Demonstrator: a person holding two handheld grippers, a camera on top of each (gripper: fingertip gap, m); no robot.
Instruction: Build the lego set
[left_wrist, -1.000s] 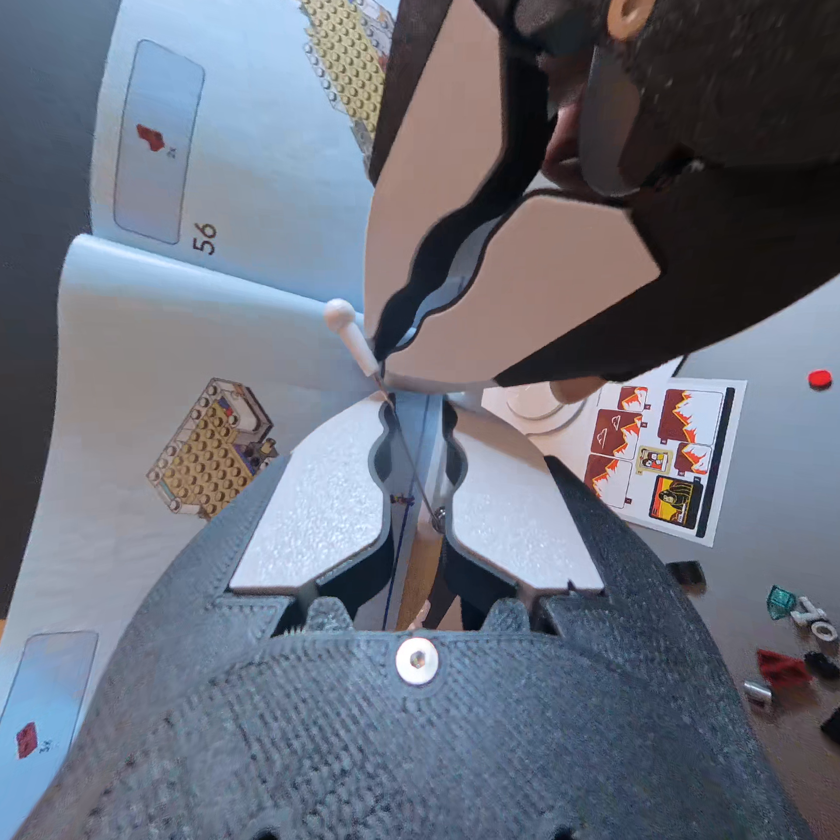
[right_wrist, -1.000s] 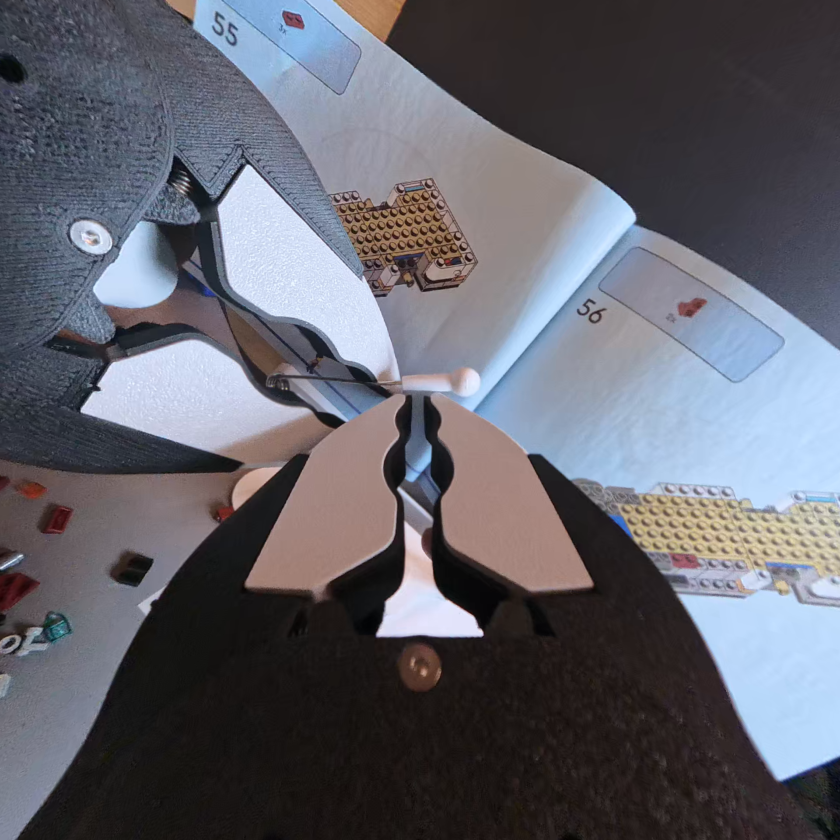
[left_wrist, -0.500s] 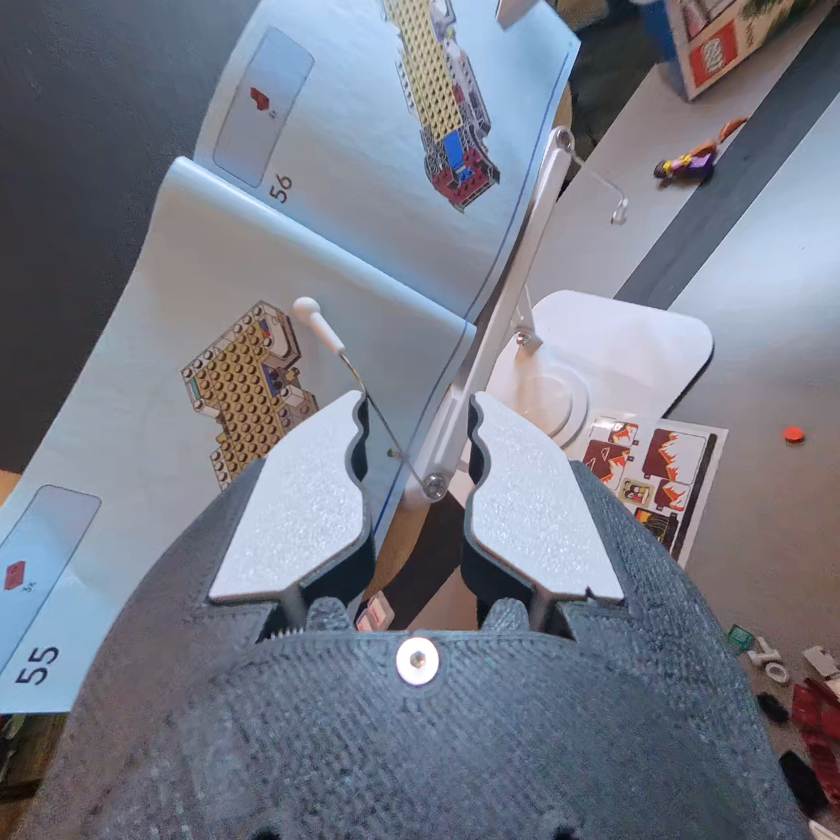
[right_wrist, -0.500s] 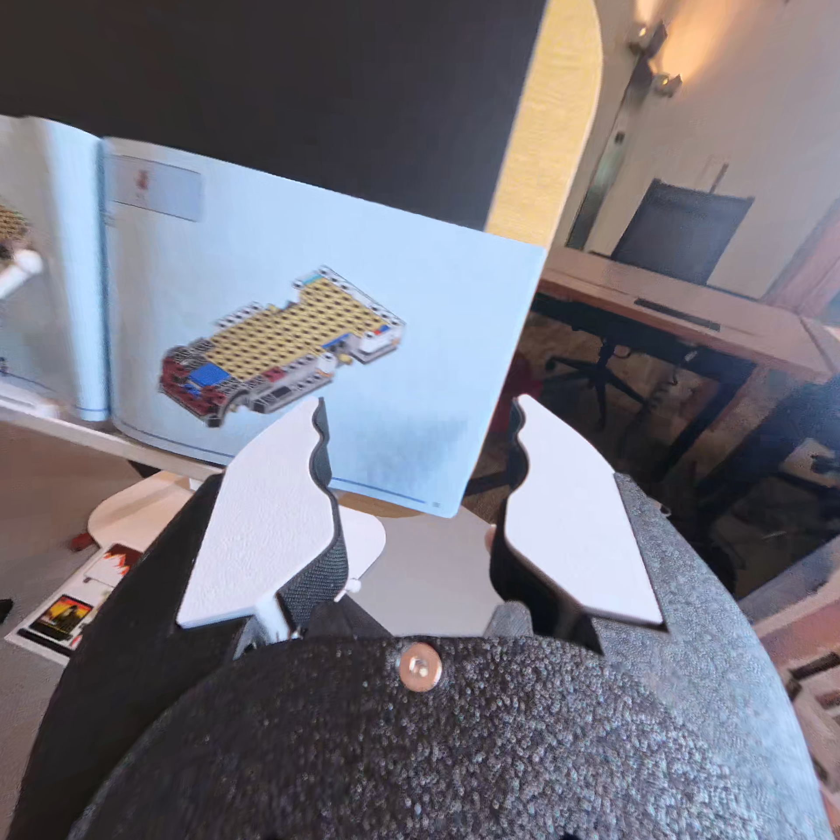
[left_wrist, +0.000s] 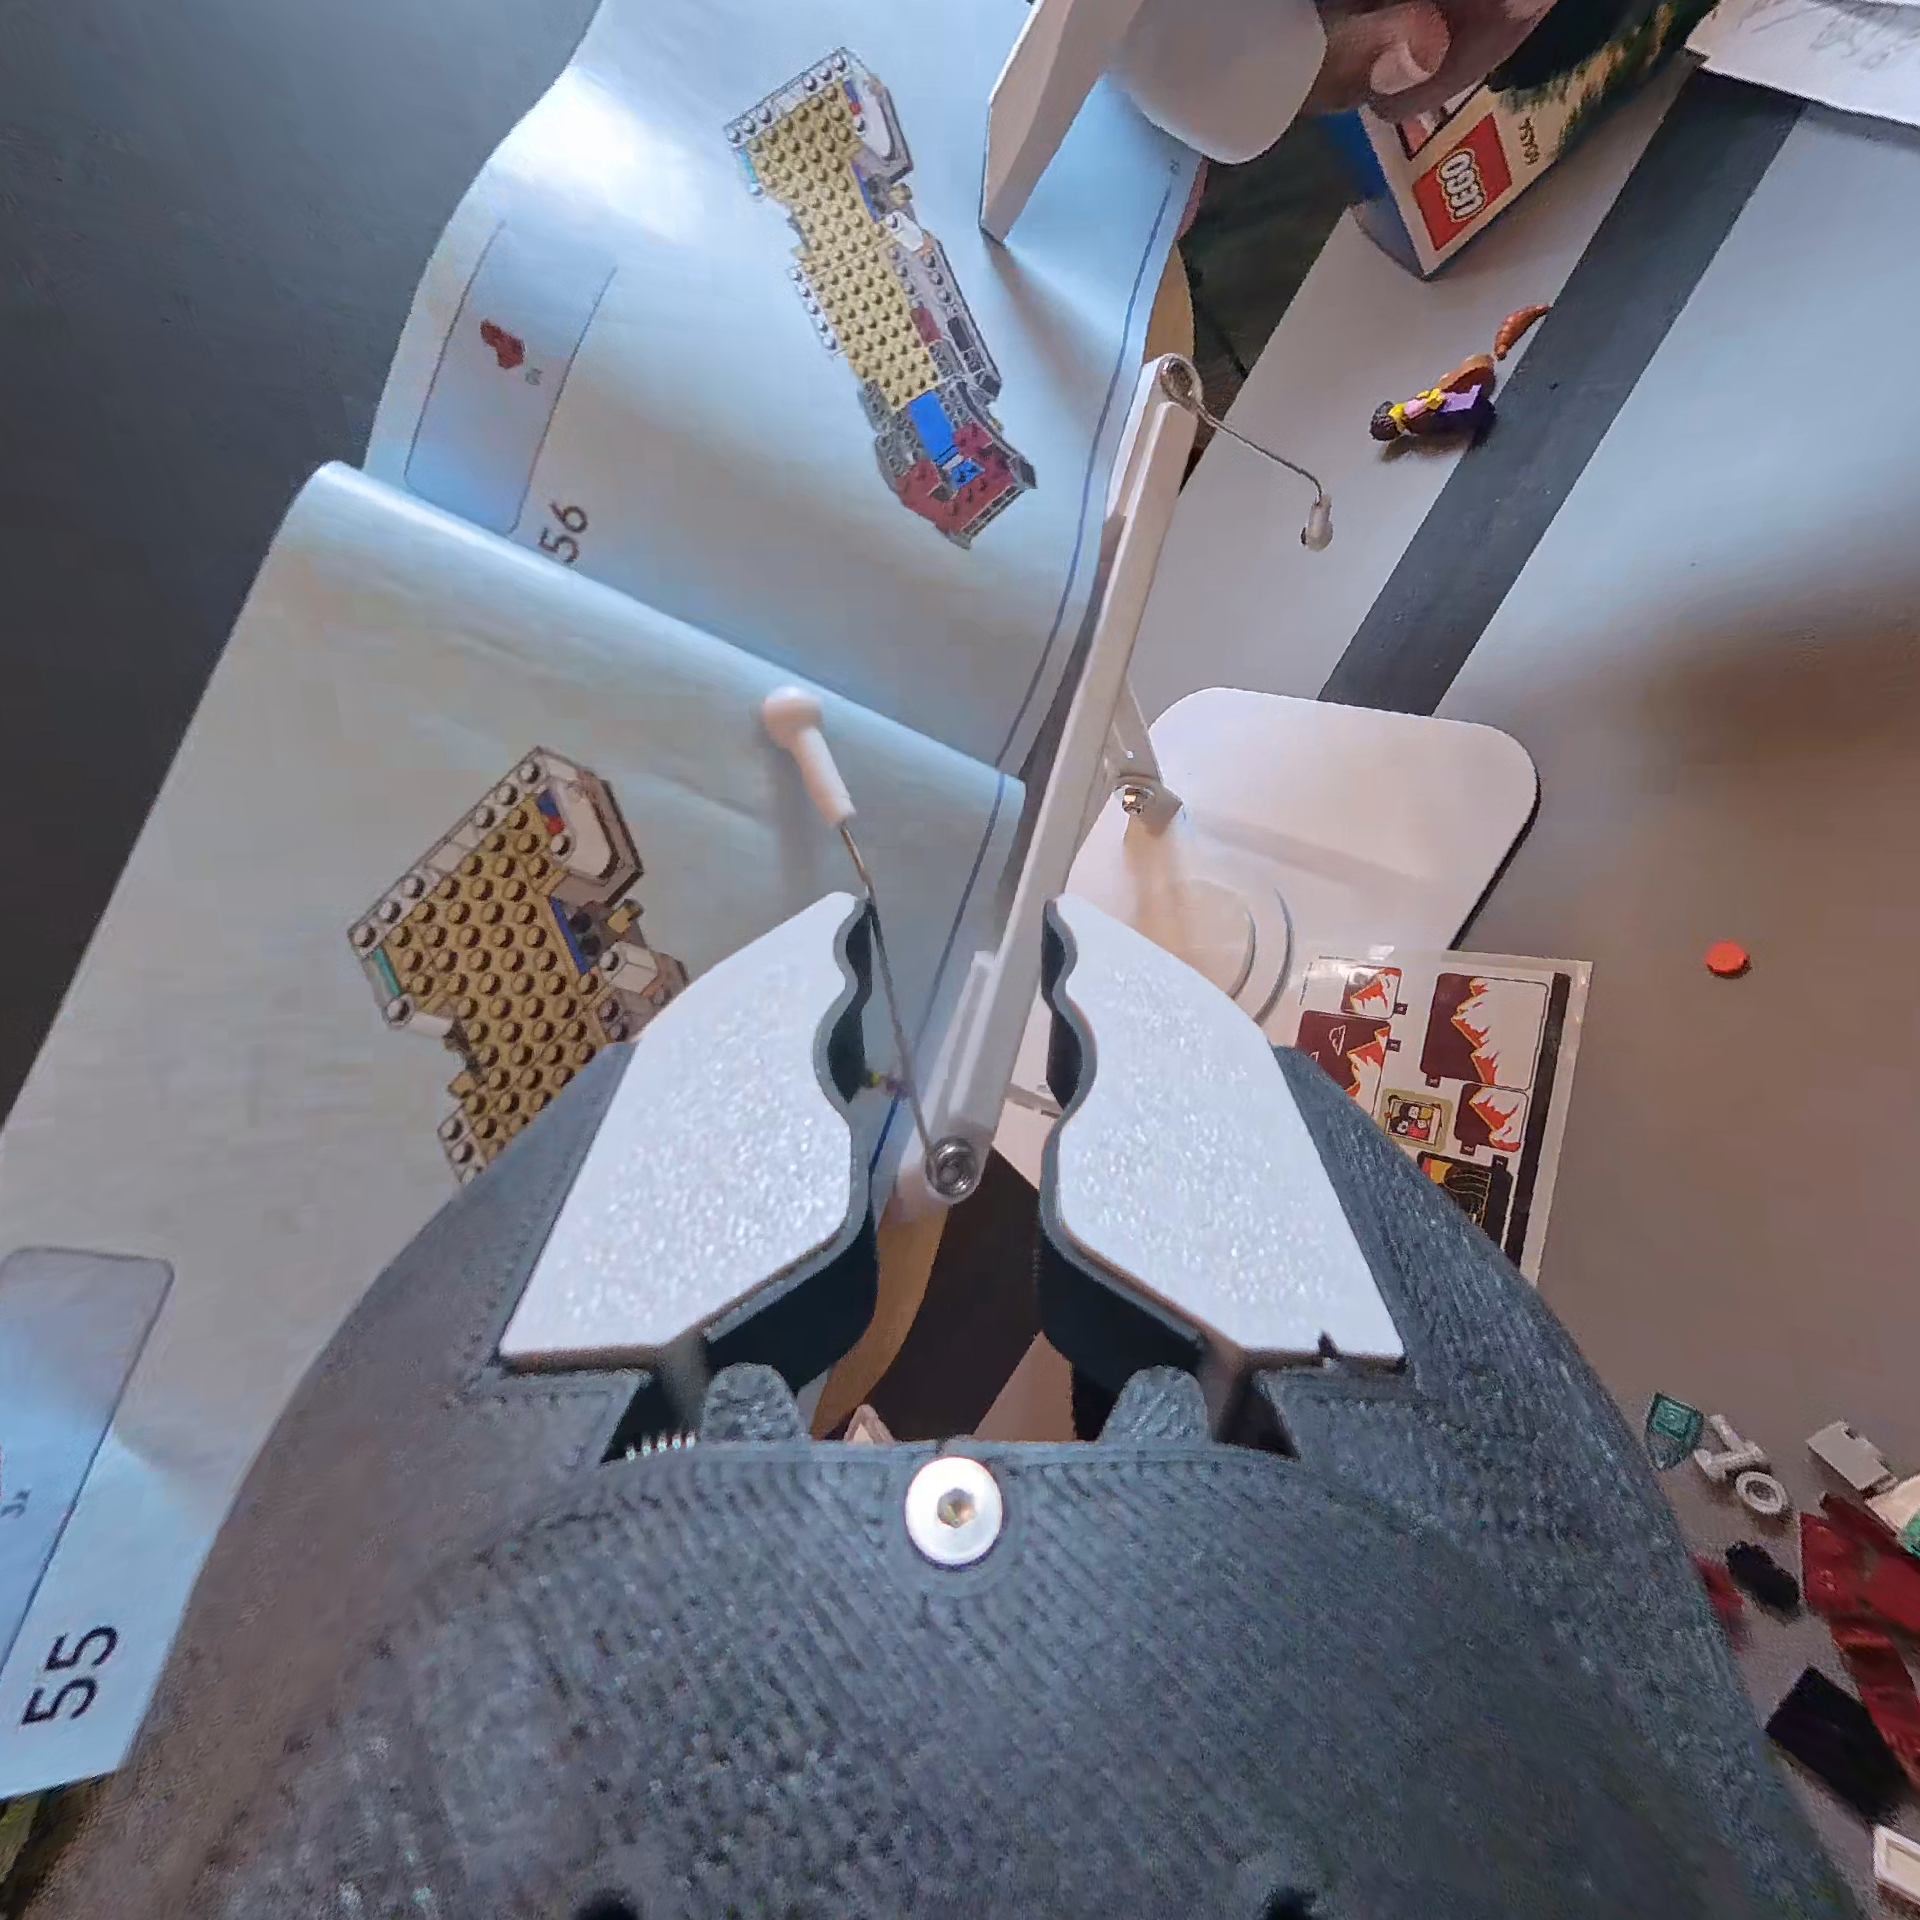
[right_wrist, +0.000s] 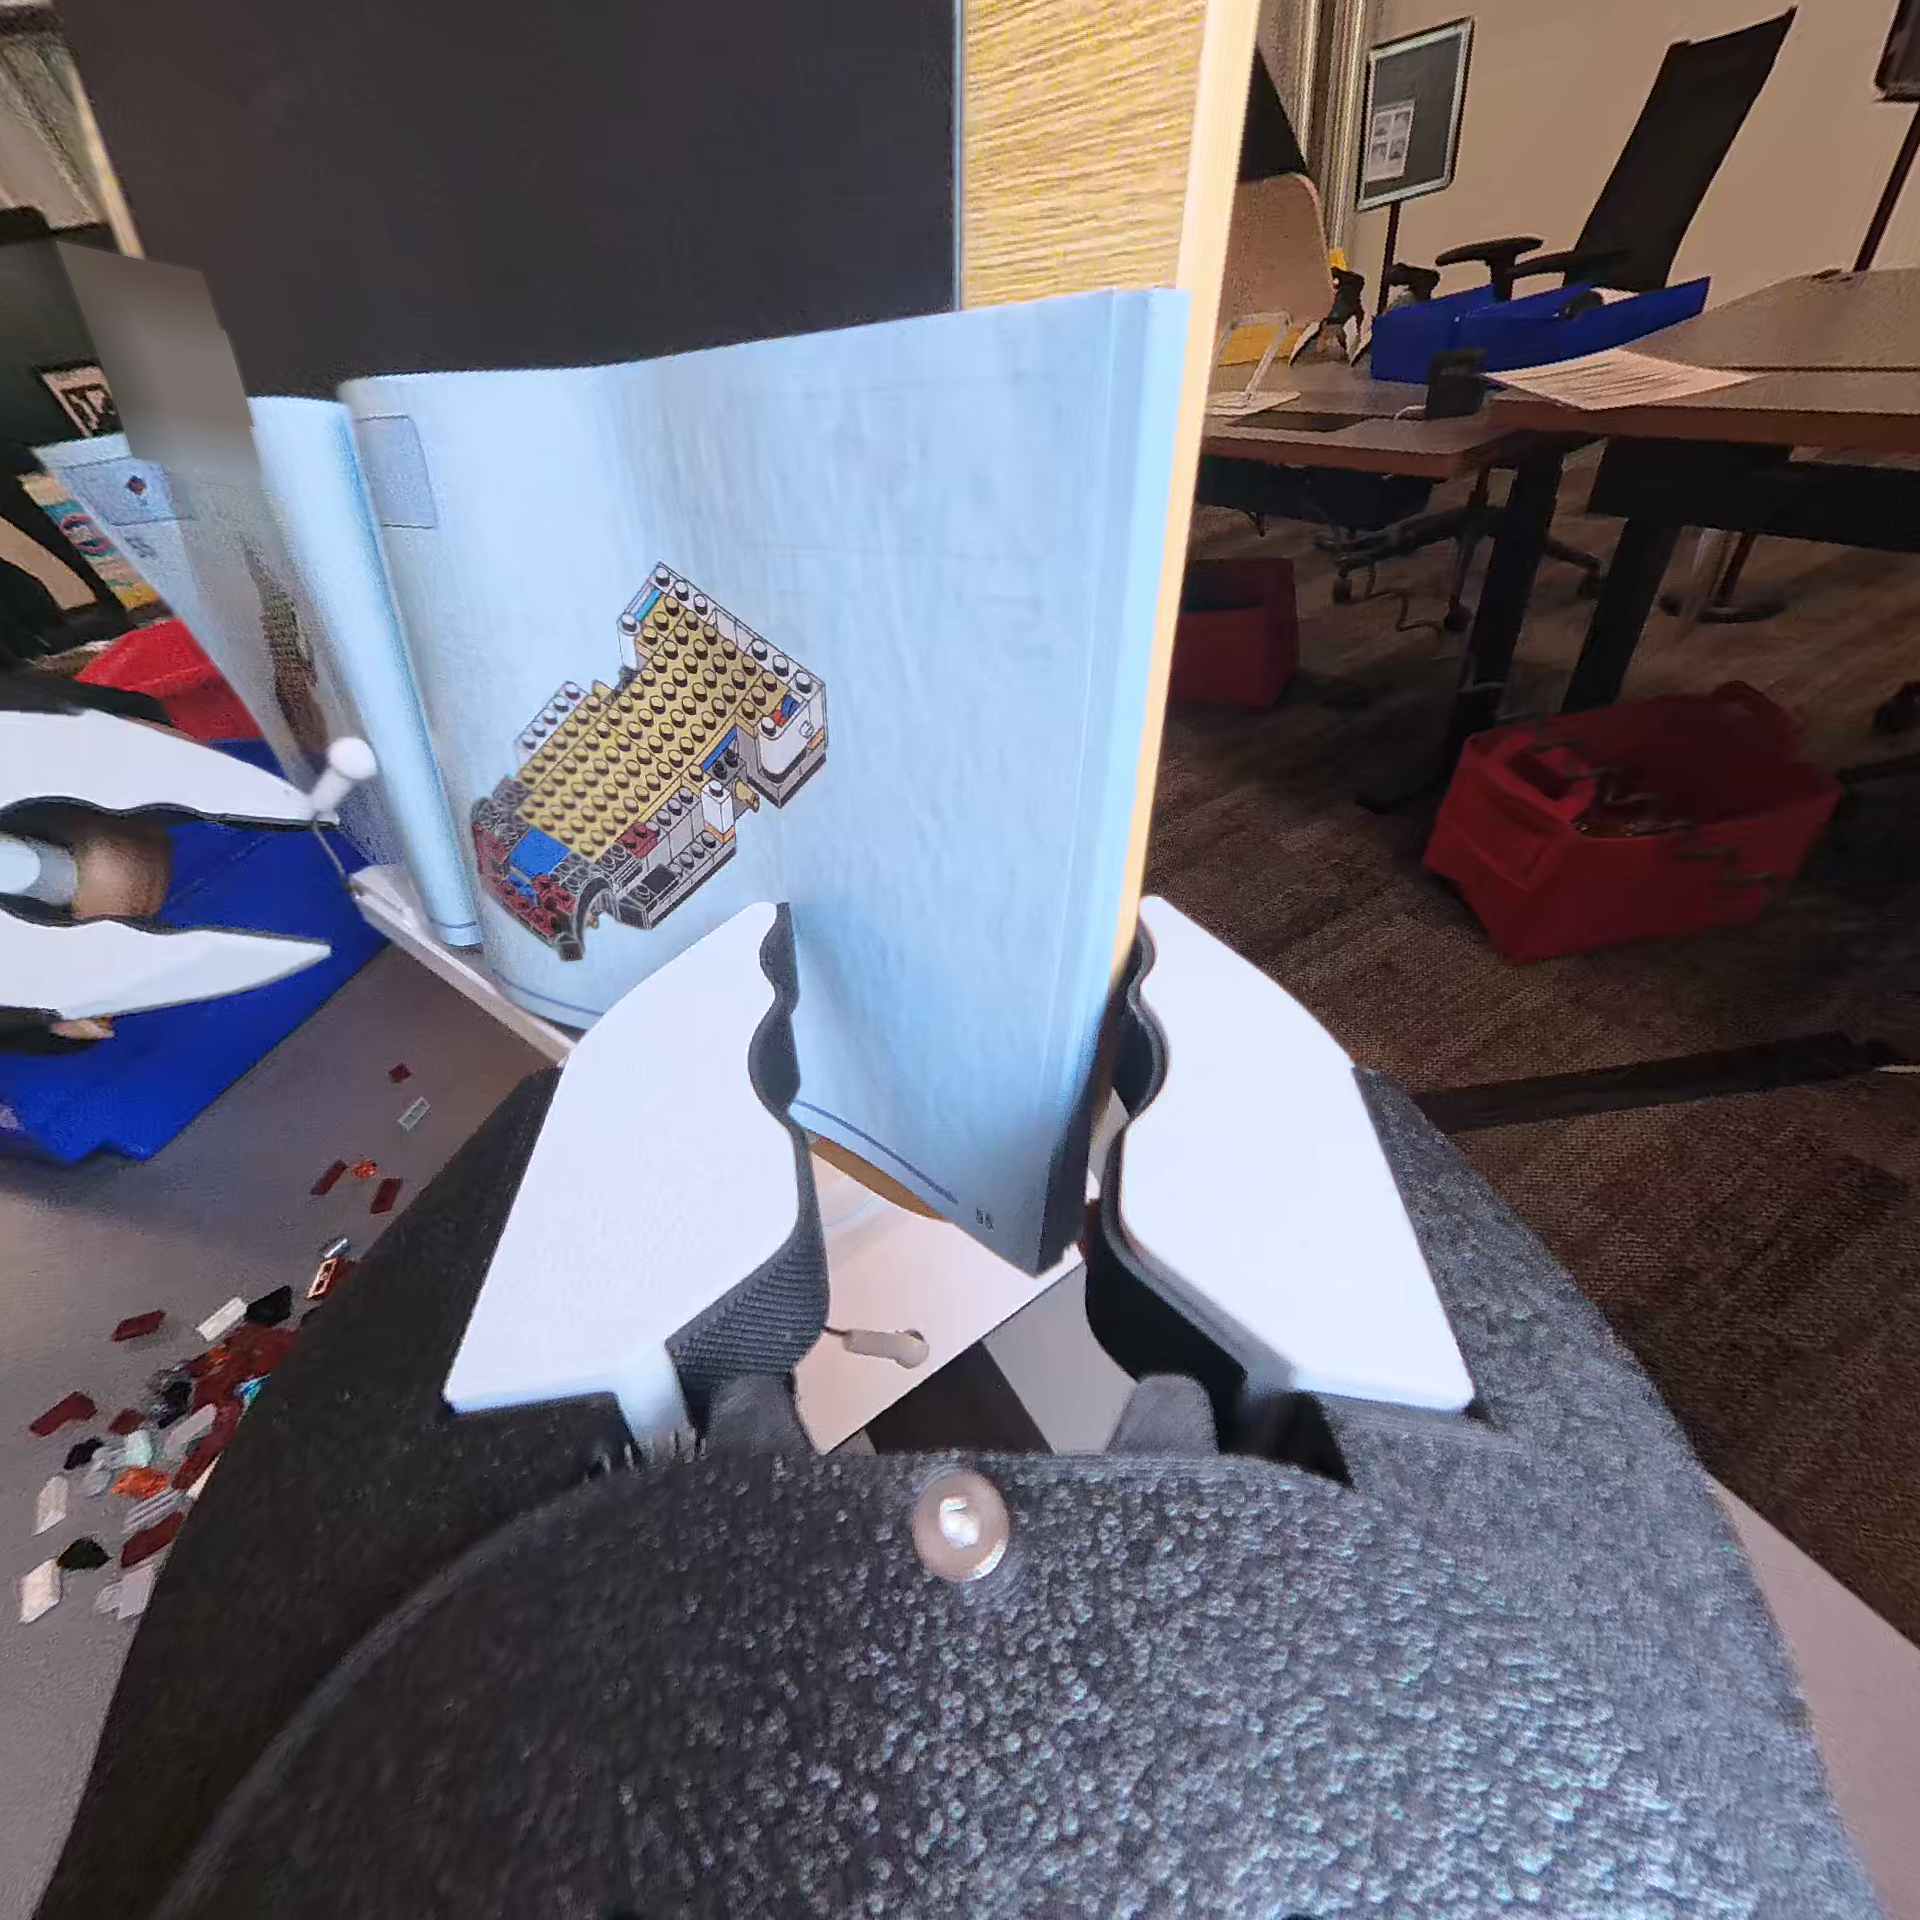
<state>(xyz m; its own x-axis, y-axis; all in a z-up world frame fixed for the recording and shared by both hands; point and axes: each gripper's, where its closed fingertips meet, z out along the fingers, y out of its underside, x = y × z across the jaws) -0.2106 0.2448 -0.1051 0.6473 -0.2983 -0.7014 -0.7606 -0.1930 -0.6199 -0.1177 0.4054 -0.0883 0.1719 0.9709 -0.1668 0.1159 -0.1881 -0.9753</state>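
The left gripper (left_wrist: 951, 997) is seen released, its jaws straddling the white book-stand ledge (left_wrist: 1081, 727) and thin wire page-holder (left_wrist: 831, 800) at twelve o'clock. The right gripper (right_wrist: 961, 997) is spread around the pale-blue instruction booklet's (right_wrist: 831, 540) free page edge; contact cannot be told. Carpet and red bins (right_wrist: 1621, 821) at three o'clock are shown only there.

One open booklet (left_wrist: 644, 644), one white stand (left_wrist: 1340, 821) with two wire page clips (left_wrist: 805, 758), one sticker sheet (left_wrist: 1455, 1070), one toy figure (left_wrist: 1439, 410), two hand-held grippers (left_wrist: 951, 935).
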